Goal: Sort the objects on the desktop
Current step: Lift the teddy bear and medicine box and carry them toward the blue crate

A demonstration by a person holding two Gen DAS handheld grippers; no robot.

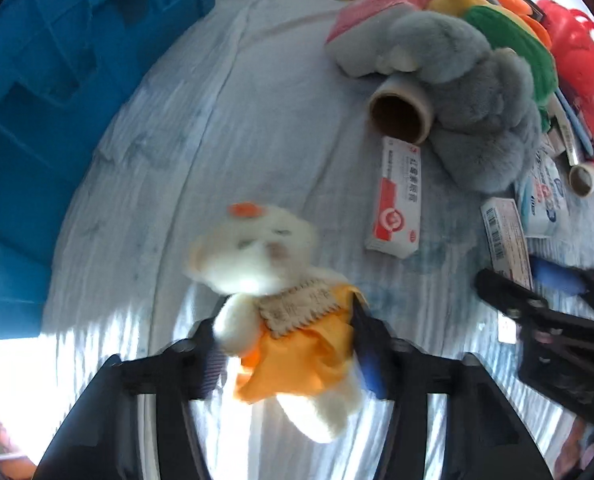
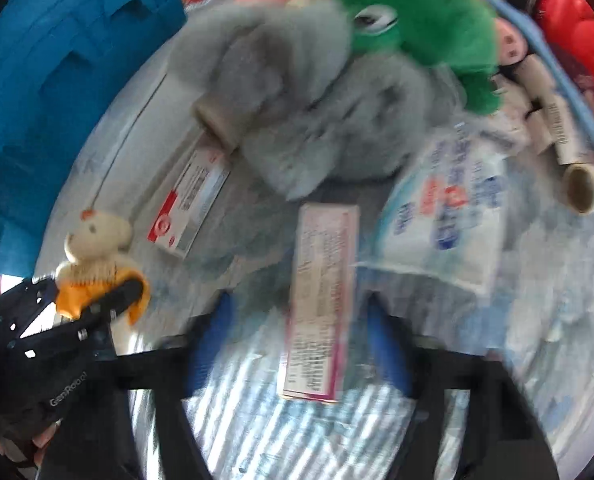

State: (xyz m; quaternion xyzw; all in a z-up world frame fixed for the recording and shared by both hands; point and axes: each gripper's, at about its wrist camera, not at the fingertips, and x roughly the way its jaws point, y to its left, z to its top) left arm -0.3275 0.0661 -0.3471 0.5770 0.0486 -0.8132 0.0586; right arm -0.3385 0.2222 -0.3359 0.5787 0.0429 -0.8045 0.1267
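The left tongs (image 1: 285,344) are being pinched on the bear (image 1: 273,280), presumably for the blue crate (image 1: 49,80) at ten o'clock. The right tongs (image 2: 297,320) are being held spread around the pink box (image 2: 321,300), lying on the surface (image 1: 225,120).

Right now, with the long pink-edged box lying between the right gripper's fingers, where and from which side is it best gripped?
Grip the pink-edged box across its narrow width, near mid-length, coming down from above. It lies flat on the cloth with its long axis running along the right gripper's fingers, so both long edges face the blue pads. The ends are too far apart for the jaws, judging by this view.
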